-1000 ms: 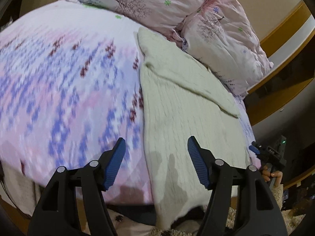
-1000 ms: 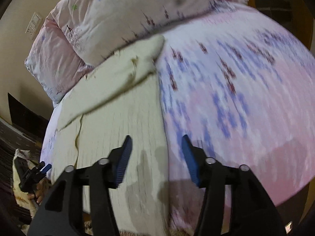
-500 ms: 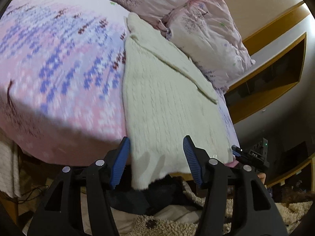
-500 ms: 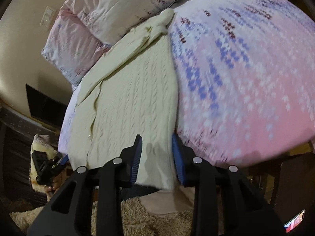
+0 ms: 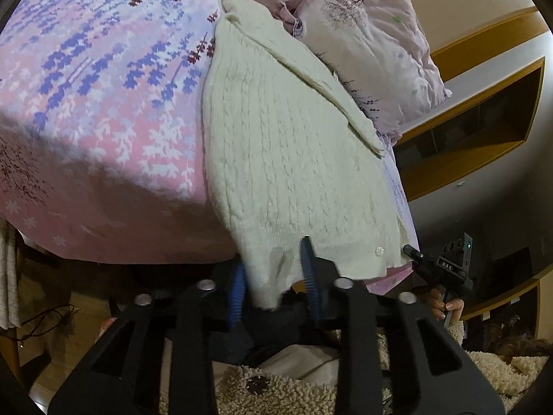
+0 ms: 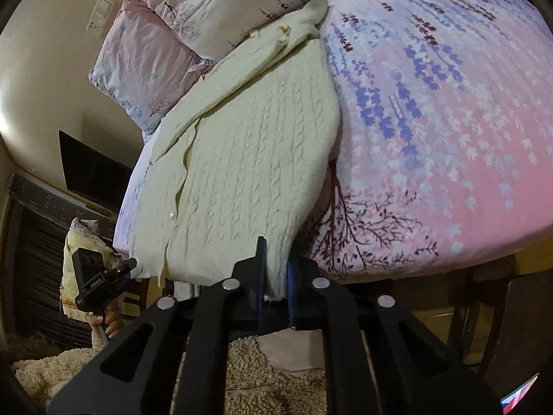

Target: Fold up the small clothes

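Note:
A cream cable-knit cardigan (image 5: 293, 145) lies flat on the bed, its hem hanging over the near edge and one sleeve folded across the top. In the left wrist view my left gripper (image 5: 273, 276) has one hem corner bunched between its blue pads, and its jaws are still closing on the cloth. The right wrist view shows the same cardigan (image 6: 249, 159). There my right gripper (image 6: 276, 276) is shut on the opposite hem corner. Each view also shows the other gripper, hand-held, at the far hem corner.
A pink and purple floral bedcover (image 6: 449, 121) spreads beside the cardigan. Pillows (image 5: 373, 41) are stacked at the head of the bed. A fluffy beige rug (image 5: 293, 390) lies below the bed edge. A wooden shelf (image 5: 477, 128) stands by the wall.
Both grippers dropped from above the cardigan to the bed's near edge. Their open jaws closed in on the two hem corners.

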`<state>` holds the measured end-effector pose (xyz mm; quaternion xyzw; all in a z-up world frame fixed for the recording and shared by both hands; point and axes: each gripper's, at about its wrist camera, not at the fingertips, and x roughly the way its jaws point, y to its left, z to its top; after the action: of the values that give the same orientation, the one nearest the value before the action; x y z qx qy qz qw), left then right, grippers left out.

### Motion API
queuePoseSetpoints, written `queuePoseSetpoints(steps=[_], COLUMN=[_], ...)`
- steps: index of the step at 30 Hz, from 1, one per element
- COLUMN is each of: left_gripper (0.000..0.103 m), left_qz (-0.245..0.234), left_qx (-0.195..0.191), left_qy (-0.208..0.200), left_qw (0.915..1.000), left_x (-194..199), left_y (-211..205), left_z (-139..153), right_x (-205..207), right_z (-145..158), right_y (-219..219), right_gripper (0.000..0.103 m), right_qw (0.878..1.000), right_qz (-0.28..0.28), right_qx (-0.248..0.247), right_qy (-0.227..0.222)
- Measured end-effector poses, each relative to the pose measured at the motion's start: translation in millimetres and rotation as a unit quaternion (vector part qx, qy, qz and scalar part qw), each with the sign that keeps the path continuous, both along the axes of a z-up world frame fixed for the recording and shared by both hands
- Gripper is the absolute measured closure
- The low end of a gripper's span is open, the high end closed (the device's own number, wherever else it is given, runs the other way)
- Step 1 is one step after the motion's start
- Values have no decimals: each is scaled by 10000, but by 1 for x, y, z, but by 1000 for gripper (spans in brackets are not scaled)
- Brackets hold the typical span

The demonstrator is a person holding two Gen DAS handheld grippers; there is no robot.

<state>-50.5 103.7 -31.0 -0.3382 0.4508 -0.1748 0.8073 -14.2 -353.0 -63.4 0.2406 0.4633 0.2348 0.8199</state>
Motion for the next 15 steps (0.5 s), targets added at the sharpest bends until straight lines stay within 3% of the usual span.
queuePoseSetpoints(steps=[3,10,15], left_gripper=[96,98,98], left_qz=[-11,50,236], left_qx=[29,248,509], left_qy=[45,-286,-793], left_qw=[10000,9993,9953], left_x=[1,3,15], left_y=[-1,2,11], left_z=[0,24,59], right_x=[-1,-4,-1], right_z=[8,43,79], right_y=[1,3,8], right_gripper=[96,97,97], right_qw=[9997,9926,9769], right_qz=[-44,-342,-631], right_qx=[-81,-391,-654], right_qy=[-235,-1098,-1934])
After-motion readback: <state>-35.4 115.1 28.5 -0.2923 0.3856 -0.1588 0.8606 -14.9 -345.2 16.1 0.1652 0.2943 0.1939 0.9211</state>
